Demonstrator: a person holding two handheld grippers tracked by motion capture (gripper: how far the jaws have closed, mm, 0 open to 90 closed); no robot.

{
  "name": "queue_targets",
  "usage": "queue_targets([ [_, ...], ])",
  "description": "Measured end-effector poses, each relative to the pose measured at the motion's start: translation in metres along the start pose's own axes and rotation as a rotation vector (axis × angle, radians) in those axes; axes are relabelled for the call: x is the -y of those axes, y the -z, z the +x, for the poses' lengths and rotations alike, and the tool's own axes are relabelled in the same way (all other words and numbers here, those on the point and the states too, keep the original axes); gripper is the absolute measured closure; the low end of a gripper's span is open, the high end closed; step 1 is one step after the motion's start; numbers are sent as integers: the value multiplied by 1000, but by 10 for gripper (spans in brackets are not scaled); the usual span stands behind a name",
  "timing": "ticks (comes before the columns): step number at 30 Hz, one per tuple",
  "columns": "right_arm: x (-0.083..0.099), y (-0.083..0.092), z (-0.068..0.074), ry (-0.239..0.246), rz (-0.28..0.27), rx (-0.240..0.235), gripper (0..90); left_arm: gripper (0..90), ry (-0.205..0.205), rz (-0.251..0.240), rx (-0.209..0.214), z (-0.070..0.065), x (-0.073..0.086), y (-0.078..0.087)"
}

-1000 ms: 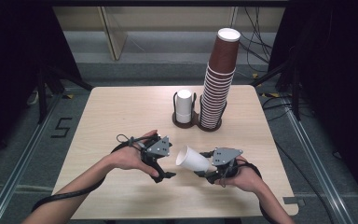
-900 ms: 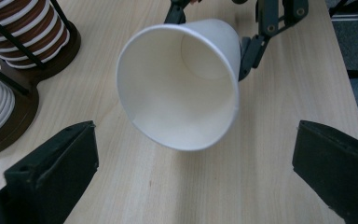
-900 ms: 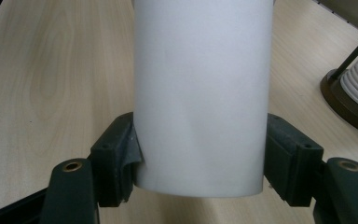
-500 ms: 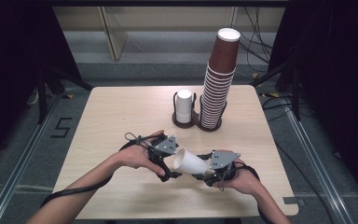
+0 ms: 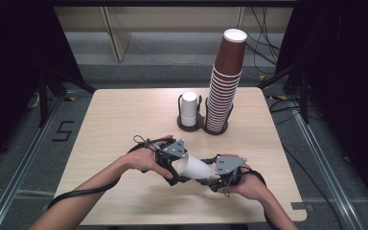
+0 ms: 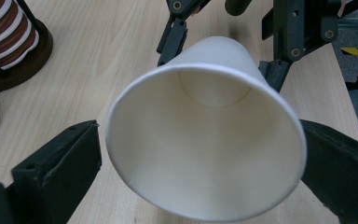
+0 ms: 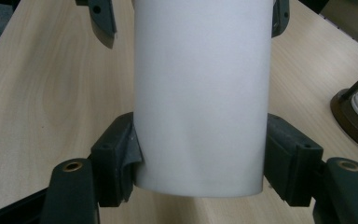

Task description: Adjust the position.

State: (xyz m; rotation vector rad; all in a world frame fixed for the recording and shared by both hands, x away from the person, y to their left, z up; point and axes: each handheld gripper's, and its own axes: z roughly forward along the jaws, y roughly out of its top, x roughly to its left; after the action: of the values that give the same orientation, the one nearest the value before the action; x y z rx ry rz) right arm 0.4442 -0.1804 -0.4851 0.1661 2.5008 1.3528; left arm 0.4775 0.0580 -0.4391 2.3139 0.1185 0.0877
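A white paper cup (image 5: 196,166) lies tilted in the air between both hands, just above the table's front. My right gripper (image 5: 216,178) is shut on the cup's narrow base; its pads press both sides of the cup (image 7: 200,93) in the right gripper view (image 7: 200,144). My left gripper (image 5: 176,168) straddles the cup's open mouth (image 6: 205,140). Its jaws have just been closing, and a thin gap still shows between the left jaw and the rim. The left gripper view looks straight into the empty cup, with the right gripper (image 6: 279,37) behind it.
A tall stack of brown cups (image 5: 225,86) stands in a dark holder (image 5: 215,128) at the table's back middle. Beside it a white cup (image 5: 189,108) sits upside down in the holder's other ring. The wooden table (image 5: 124,120) has bare room at left.
The left hand has moved right toward the cup, and its jaws now flank the cup's mouth. The right hand and the cup have stayed about where they were.
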Motion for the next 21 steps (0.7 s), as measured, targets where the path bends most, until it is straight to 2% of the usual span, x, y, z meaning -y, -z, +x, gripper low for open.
queue_targets([
  [4,-2,0,-1,23,-2,1,344,54,-2,-18,11,0,0,-1],
  [10,-3,0,-1,14,-5,-7,344,99,-15,-24,15,0,-2,-1],
  [12,-4,0,-1,29,-9,-5,344,126,-21,-26,9,-1,-2,0],
  [15,-4,-1,0,17,-2,-16,344,151,-29,-32,10,-1,-2,0],
  [19,-4,-2,-2,31,-5,-12,343,184,-34,-49,5,0,-2,2],
  [20,-4,-1,-1,10,3,-17,344,189,-37,-52,5,-1,-2,2],
  [21,-4,-2,-2,29,1,-10,343,195,-42,-54,6,-1,-2,3],
])
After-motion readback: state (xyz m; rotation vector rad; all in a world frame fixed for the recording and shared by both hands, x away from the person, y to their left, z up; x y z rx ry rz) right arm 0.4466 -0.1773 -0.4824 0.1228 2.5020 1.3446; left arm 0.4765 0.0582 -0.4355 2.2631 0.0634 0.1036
